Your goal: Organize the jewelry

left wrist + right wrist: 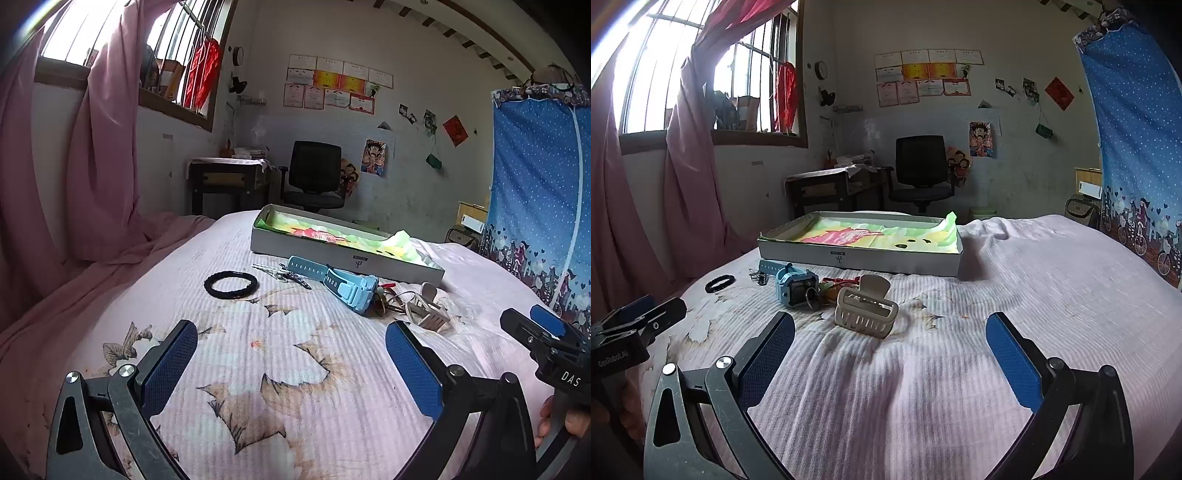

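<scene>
A bed [295,369] with a pale pink, flower-printed cover carries everything here. Going left to right, the left gripper [291,354] hangs low over the near part of the cover, its blue-padded jaws spread as wide as they go with nothing between them. Beyond it, farthest left of the small things, lies a black hair tie [230,284] in a flat ring, on its own. Just right of it are some thin metal hair clips [273,273], touching the end of the strap of a light blue watch [343,286]. The watch lies on its side, and a keyring with small trinkets [822,291] is bunched against its right side. Next comes a beige claw clip [866,310], resting just beside that bunch and nearest to the right gripper [890,339]. That gripper also hovers over the near part of the bed with its jaws fully apart and empty; the claw clip sits just past their tips, untouched. Behind the whole row, farther up the bed, is a shallow white box [857,256], open on top and lined with a green, yellow and pink printed sheet; none of the small pieces are inside it. At the far right hangs a blue dotted curtain [1137,147].
</scene>
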